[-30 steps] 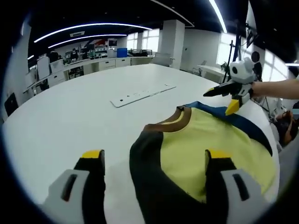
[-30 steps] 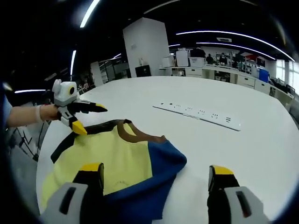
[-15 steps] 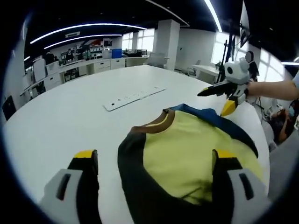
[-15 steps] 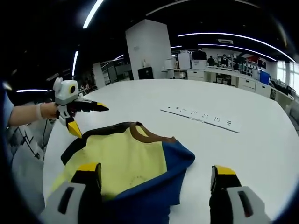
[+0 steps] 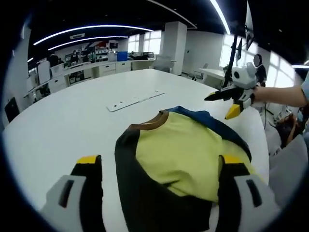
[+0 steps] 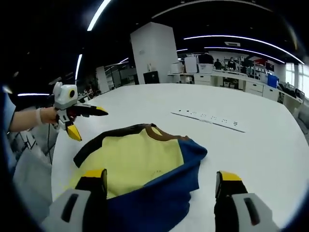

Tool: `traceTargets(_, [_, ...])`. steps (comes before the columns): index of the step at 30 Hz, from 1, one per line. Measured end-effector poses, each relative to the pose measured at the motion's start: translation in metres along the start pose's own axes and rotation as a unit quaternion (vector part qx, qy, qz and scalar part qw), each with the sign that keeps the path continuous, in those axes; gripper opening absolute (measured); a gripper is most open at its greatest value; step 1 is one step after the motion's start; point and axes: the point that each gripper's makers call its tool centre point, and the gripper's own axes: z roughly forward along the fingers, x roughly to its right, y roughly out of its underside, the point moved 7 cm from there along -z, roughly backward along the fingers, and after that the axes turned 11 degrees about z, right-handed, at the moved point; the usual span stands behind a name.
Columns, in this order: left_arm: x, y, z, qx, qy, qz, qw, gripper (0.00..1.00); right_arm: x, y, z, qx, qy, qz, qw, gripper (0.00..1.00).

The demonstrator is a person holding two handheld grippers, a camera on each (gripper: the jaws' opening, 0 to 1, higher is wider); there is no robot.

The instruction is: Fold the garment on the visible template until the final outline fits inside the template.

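Yellow shirt lies flat on the white bench, both tools open and empty above it.

The shirt (image 5: 181, 154), yellow body with one dark sleeve and one blue sleeve, lies near the bench (image 5: 72, 121) edge; no template outline can be made out. To fold well, pinch matching edges squarely and draw them across evenly. Left tool (image 5: 161, 166) and right tool (image 6: 159, 181) stand spread, gripping nothing. A white strip (image 5: 135, 100) lies beyond the collar. No containers here.
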Motion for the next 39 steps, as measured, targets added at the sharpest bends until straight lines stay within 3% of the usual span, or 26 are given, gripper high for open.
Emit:
traceTargets(16, [0.030,0.006,-0.042,0.009,-0.014,-0.001,0.9999,0.97,-0.013,0.014,-0.038,0.013,0.006,0.001,0.9999,0.91])
traceTargets(26, [0.047,0.015,-0.056,0.020,-0.023,-0.020,0.9993,0.96,-0.016,0.036,-0.065,0.014,0.018,0.015,0.9996,0.90])
traceTargets(39, [0.055,0.020,-0.064,0.026,-0.027,-0.025,0.9990,0.95,-0.028,0.053,-0.070,0.004,0.015,0.015,0.9998,0.88])
